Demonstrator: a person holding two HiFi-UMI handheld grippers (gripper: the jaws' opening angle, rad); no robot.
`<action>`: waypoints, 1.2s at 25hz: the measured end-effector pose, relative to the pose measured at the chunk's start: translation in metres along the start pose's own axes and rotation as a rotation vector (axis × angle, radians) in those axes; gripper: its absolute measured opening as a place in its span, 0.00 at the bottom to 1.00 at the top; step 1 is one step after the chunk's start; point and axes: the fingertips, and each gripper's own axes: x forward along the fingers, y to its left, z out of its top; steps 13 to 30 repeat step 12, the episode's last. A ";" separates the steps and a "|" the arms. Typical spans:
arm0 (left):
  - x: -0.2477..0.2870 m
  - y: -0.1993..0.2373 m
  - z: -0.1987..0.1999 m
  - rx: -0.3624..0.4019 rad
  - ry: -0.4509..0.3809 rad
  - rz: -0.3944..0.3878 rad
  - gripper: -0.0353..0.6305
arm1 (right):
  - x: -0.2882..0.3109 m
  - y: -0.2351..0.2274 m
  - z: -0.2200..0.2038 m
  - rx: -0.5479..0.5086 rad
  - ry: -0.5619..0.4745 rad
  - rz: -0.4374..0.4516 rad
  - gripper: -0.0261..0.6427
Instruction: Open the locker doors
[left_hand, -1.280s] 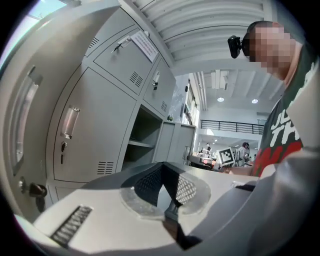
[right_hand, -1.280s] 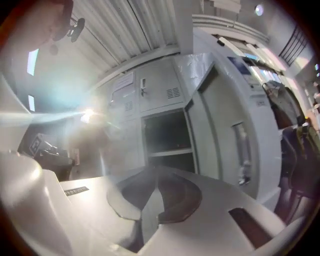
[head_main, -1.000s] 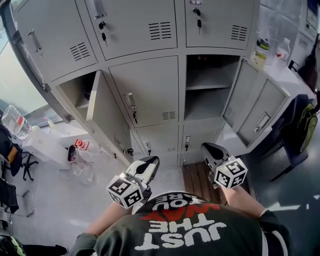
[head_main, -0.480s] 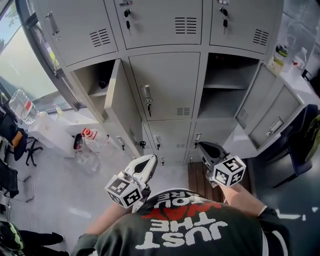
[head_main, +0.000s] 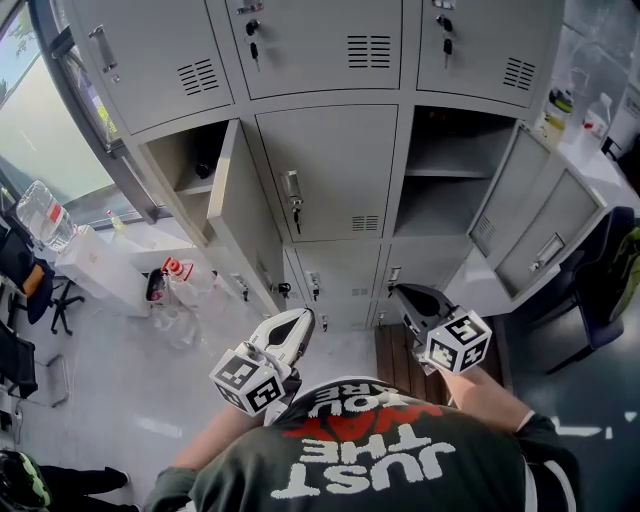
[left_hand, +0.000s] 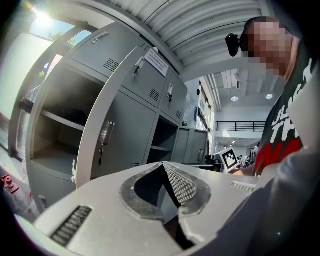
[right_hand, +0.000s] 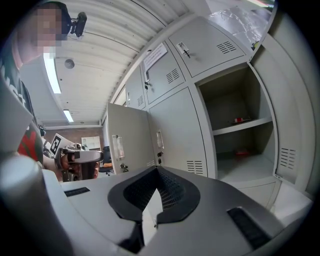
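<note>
The grey lockers fill the head view. In the middle row the left door (head_main: 245, 215) and the right door (head_main: 540, 235) are swung out, showing bare shelves. Between them the middle door (head_main: 330, 175) is closed, its handle (head_main: 292, 190) with a key below. My left gripper (head_main: 300, 322) and right gripper (head_main: 405, 297) hang low in front of the person's chest, well short of the lockers. Both are shut with nothing in them. The left gripper (left_hand: 162, 167) points at the closed middle door (left_hand: 130, 135). The right gripper (right_hand: 157, 172) faces the open right compartment (right_hand: 235, 125).
A white table (head_main: 590, 130) with bottles stands at the right, and a chair with a green bag (head_main: 615, 270) below it. Plastic bags and bottles (head_main: 170, 290) lie on the floor at the left. A wooden mat (head_main: 395, 360) lies before the bottom lockers.
The head view has swung so the lockers now sit squarer and further right in it. Both grippers have stayed low by the chest, still shut.
</note>
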 end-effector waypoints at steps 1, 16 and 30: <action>0.001 -0.001 0.000 0.001 0.000 -0.003 0.05 | -0.001 -0.001 -0.001 -0.001 0.002 -0.003 0.09; 0.003 -0.005 -0.002 0.007 0.005 -0.014 0.05 | -0.006 0.001 -0.003 -0.002 0.008 0.007 0.09; 0.003 -0.005 -0.002 0.007 0.005 -0.014 0.05 | -0.006 0.001 -0.003 -0.002 0.008 0.007 0.09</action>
